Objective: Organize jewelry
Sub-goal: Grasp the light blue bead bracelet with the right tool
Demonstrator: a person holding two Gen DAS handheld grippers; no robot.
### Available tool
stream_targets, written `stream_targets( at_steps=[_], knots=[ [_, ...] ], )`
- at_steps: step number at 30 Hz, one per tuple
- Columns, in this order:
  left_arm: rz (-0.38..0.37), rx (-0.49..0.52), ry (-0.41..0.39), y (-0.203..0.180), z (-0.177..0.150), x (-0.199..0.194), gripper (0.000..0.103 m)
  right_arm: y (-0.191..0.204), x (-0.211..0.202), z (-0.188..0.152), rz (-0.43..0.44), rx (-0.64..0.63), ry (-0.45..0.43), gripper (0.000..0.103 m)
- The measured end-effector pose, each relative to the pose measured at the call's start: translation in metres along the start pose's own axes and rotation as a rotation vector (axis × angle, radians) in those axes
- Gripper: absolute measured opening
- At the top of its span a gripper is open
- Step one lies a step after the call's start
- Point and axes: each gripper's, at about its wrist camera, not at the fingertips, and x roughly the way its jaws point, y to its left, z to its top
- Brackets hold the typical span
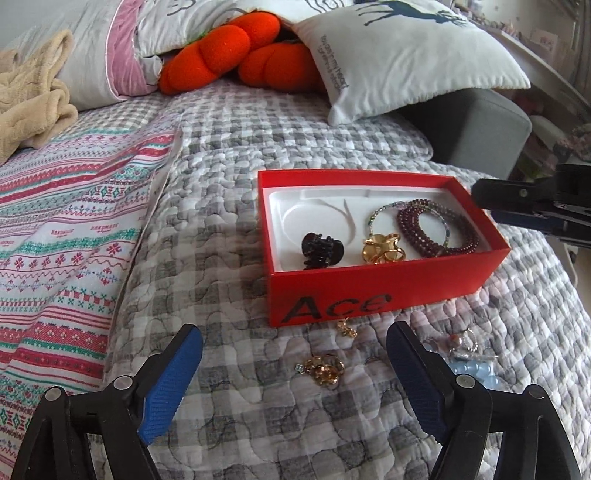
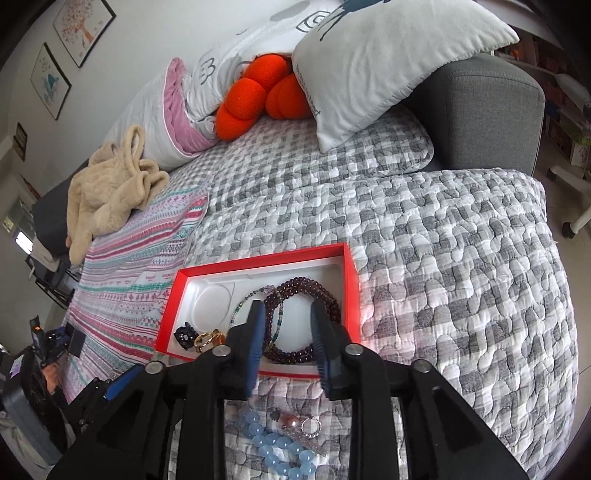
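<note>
A grey sofa arm (image 2: 487, 110) borders the quilted bed (image 2: 443, 240); framed pictures (image 2: 83, 27) hang on the white wall.

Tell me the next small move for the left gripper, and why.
Probably lower the open left gripper onto the gold ring cluster lying between its fingers on the quilt; it sits outside the red box, which already holds other pieces.

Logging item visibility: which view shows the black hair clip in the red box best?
The left wrist view: the black hair clip sits unobstructed and sharp in the red box. In the right wrist view it is small, dark and near the box's edge.
</note>
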Motion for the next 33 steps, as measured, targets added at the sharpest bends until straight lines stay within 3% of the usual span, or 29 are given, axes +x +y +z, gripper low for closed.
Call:
stream_targets(
  at_steps=[2, 11, 21, 33],
  knots=[
    [0.007, 0.000, -0.005, 0.005, -0.002, -0.003, 0.089, 0.000, -0.008, -0.005, 0.016, -0.022, -0.003, 0.055],
    [0.047, -0.010, 0.003, 0.020, -0.021, -0.013, 0.095, 0.002, -0.027, -0.046, -0.068, -0.176, 0.016, 0.067],
    [0.062, 0.058, 0.024, 0.017, -0.048, -0.023, 0.095, 0.017, -0.031, -0.103, -0.096, -0.356, 0.076, 0.067],
    [0.062, 0.075, 0.055, 0.016, -0.051, -0.020, 0.095, 0.033, -0.012, -0.125, -0.089, -0.426, 0.126, 0.067]
  ],
)
